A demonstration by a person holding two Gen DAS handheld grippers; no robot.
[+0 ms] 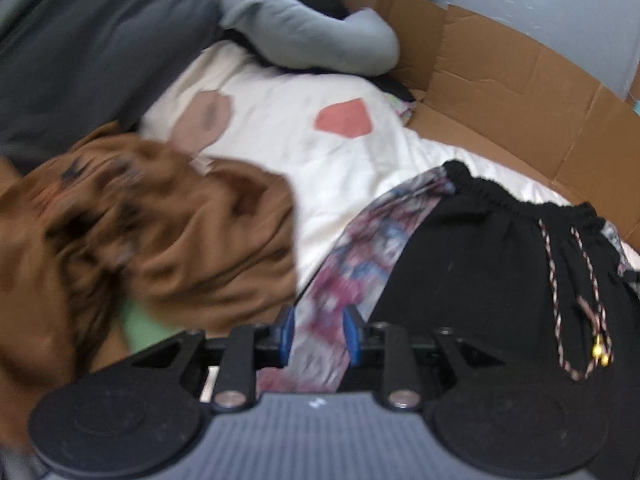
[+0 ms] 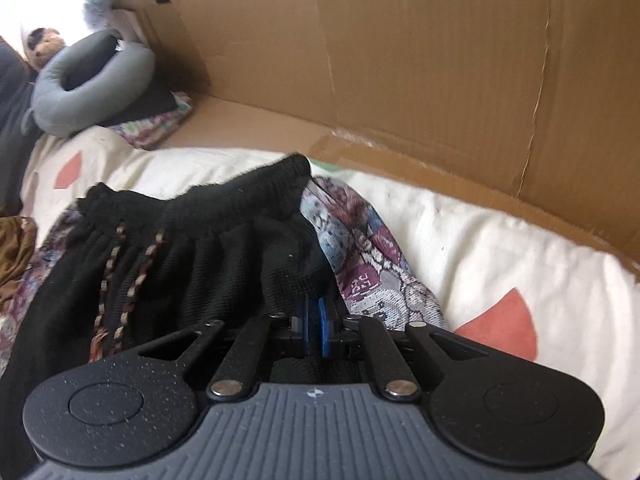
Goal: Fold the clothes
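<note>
- Left wrist view: the left gripper (image 1: 319, 334) is seen with its blue pads standing apart. Patterned cloth (image 1: 362, 248) shows through the gap, but it appears to lie below the pads and not to be pressed by them, so nothing is judged to be held.
- Left wrist view: the black garment (image 1: 492, 264) lies just to the right of the jaws. Its gathered waistband (image 1: 520, 196) is ahead and to the right, and its braided drawstring (image 1: 576, 300) trails back toward the camera. The long axis is taken to run from the waistband back past the right side of the jaws.
- Left wrist view: a brown garment (image 1: 160, 232), blurred, is bunched to the left of the jaws. The white quilt (image 1: 304, 128) stretches ahead, with the cardboard box (image 1: 500, 92) beyond it to the right.
- Right wrist view: the right gripper (image 2: 315, 334) is shown with its pads together, clamped on a fold of the black garment at its right edge. The cloth runs from the jaws ahead and to the left, the waistband lying farthest ahead.
- Right wrist view: the patterned cloth lies under the black garment, showing just right of the jaws.
- Judgement: the right hand already has the garment; the free left edge is nearer the left hand, which must be brought rightward onto it.
</note>
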